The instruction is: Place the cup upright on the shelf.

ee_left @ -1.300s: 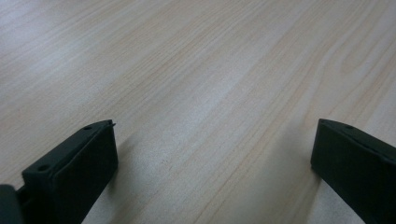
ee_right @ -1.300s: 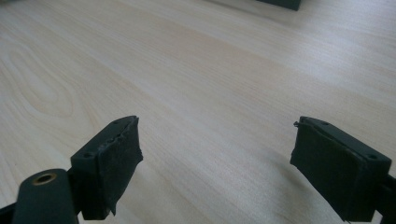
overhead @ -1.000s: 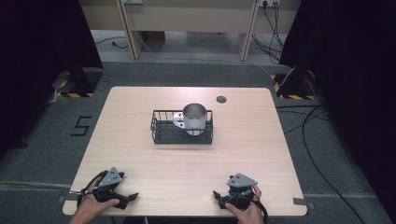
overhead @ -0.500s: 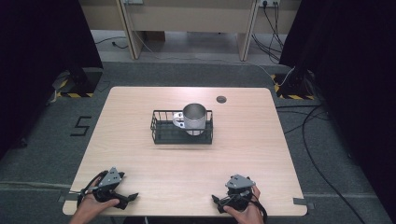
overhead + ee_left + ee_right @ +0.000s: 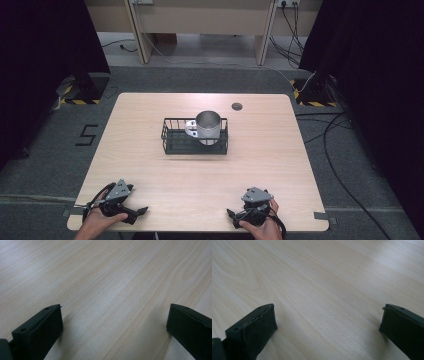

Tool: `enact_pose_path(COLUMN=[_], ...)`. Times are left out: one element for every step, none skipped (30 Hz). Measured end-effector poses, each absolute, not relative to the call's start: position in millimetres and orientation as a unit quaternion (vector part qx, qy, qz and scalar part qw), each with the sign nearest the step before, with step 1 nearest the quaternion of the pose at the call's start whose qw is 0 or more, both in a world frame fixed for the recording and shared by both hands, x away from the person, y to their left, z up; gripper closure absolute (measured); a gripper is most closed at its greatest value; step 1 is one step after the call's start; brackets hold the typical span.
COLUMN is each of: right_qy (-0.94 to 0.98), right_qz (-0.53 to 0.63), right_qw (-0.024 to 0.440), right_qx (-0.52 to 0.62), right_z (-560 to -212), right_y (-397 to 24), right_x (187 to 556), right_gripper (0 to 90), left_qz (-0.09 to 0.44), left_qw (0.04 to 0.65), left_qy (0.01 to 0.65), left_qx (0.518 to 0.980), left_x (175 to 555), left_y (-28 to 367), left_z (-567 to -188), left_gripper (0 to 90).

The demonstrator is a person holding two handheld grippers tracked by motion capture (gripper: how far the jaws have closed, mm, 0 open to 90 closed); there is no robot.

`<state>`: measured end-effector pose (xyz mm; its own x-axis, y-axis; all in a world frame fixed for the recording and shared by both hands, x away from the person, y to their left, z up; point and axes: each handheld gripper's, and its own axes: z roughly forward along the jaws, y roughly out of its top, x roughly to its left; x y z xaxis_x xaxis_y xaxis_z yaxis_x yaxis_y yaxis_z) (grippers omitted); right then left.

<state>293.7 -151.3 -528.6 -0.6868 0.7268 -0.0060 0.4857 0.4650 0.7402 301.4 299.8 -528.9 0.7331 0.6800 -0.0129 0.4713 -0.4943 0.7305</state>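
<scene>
A black wire basket (image 5: 194, 136) stands at the middle of the wooden table (image 5: 150, 175). Inside it, toward its right, a grey metal cup (image 5: 208, 126) stands upright, with a metal bracket part (image 5: 190, 128) at its left. My left gripper (image 5: 140, 212) rests at the table's near left edge, held by a hand, its jaws wide apart over bare wood (image 5: 113, 307). My right gripper (image 5: 232, 215) rests at the near right edge, also open, with nothing between its jaws (image 5: 328, 310). Both are far from the basket.
A small dark round cap (image 5: 236, 106) sits in the tabletop near the far right. Cables (image 5: 340, 150) run over the grey floor to the right. Desk legs and dark curtains stand beyond the far edge.
The right gripper has shifted slightly toward the near edge. The left gripper and the basket have not moved.
</scene>
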Motion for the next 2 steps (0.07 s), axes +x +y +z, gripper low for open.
enact_pose_path(right_qy=[0.840, 0.840], right_qz=[0.371, 0.371], right_qw=[0.163, 0.163], right_qx=[0.361, 0.361], right_z=[-528.6, -528.6], right_y=[-151.3, -151.3], right_x=[293.7, 293.7], right_gripper=[0.5, 0.5], left_qz=[0.140, 0.140], left_qw=[0.373, 0.373], left_qy=[0.337, 0.338], left_qx=[0.853, 0.853], left_x=[301.3, 301.2], left_y=[299.9, 299.9], left_z=[-528.8, -528.8], left_gripper=[0.0, 0.0])
